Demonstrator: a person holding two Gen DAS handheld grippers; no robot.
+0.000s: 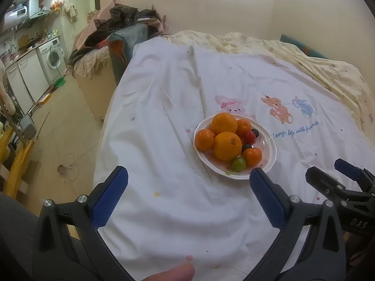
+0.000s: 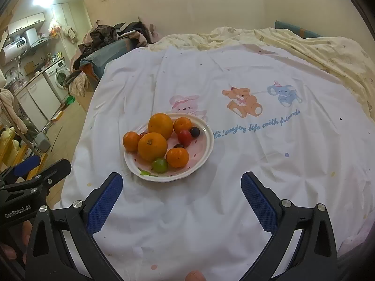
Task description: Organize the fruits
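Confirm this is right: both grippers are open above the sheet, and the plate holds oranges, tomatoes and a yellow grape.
Nearly right. The grape is green, not yellow, as the right wrist view shows. The left gripper and right gripper are open, and the plate holds oranges and tomatoes.

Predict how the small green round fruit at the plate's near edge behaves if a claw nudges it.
The small green round fruit probably rolls: round, glossy skin. It sits by the white plate's low rim, so it might escape. The neighbouring big orange may block it.
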